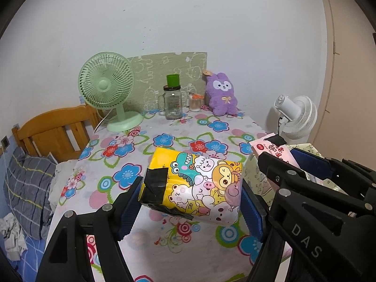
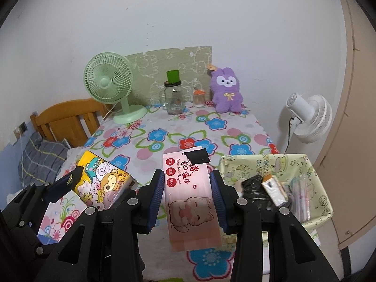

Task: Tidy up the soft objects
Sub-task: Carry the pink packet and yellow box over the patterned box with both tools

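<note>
My left gripper [image 1: 191, 197] is shut on a yellow cartoon tissue pack [image 1: 195, 185] with black tape, held above the flowered table [image 1: 164, 141]. The pack also shows in the right wrist view [image 2: 103, 183]. My right gripper [image 2: 186, 197] is shut on a pink wet-wipes pack [image 2: 190, 199] with a cat picture, held above the table beside a pale green fabric basket [image 2: 317, 164]. The basket holds a black bundle [image 2: 255, 188], a small tissue packet [image 2: 275, 190] and a clear packet. A purple plush bunny [image 1: 222, 96] stands at the table's far edge.
A green desk fan [image 1: 107, 87], a glass jar mug with a green lid [image 1: 172, 101] and a small cotton-swab jar [image 1: 196, 102] stand at the back. A white fan [image 2: 307, 117] stands right of the table. A wooden bed with a pillow [image 1: 25, 183] is at left.
</note>
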The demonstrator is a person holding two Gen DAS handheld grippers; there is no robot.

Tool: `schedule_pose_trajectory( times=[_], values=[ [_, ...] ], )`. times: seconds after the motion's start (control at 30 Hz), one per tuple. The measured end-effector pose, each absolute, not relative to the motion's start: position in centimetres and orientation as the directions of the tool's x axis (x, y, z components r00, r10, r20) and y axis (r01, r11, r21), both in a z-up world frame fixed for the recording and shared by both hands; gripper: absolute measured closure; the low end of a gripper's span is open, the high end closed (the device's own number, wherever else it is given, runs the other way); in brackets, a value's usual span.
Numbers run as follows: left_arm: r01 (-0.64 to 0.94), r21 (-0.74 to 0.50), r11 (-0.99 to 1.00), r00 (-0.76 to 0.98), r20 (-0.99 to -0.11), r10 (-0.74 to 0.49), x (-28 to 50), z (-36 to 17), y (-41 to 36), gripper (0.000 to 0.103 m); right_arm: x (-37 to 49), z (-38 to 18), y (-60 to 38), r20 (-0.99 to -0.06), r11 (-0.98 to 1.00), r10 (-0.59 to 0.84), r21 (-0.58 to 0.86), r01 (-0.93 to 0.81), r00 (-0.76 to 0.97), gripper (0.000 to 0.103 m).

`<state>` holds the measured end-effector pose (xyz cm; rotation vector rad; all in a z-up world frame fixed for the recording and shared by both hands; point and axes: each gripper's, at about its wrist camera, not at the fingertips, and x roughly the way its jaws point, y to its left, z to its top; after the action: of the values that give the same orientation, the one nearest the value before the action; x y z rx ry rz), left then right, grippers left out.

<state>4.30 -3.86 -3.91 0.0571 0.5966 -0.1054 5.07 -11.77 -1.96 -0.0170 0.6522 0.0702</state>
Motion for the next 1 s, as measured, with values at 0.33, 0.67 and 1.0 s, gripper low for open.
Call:
schedule_pose_trajectory(
  times=[0.33,0.67,1.0],
  values=[
    [0.164,0.038,0.986,0.818,-0.564,-0.115,5.2,-3.8,-7.0,0.025,5.7,-1.7,-14.9,-0.604,0.999,0.033,0.004,-0.039,0.796,0.060],
    [0.219,0.045,0.975,0.800,-0.580,-0.153,6.3,-4.4,-10.0,0.025,6.3,-2.2,-18.0,-0.613,1.000,0.000,0.005,0.004,0.790,0.060],
    [0.283,0.041,0.958,0.774,-0.600,-0.203,7.8,-5.3,-13.0,0.025,7.4,-3.0,-21.0,-0.630,0.998,-0.044,0.008,0.063,0.776,0.060]
  ],
)
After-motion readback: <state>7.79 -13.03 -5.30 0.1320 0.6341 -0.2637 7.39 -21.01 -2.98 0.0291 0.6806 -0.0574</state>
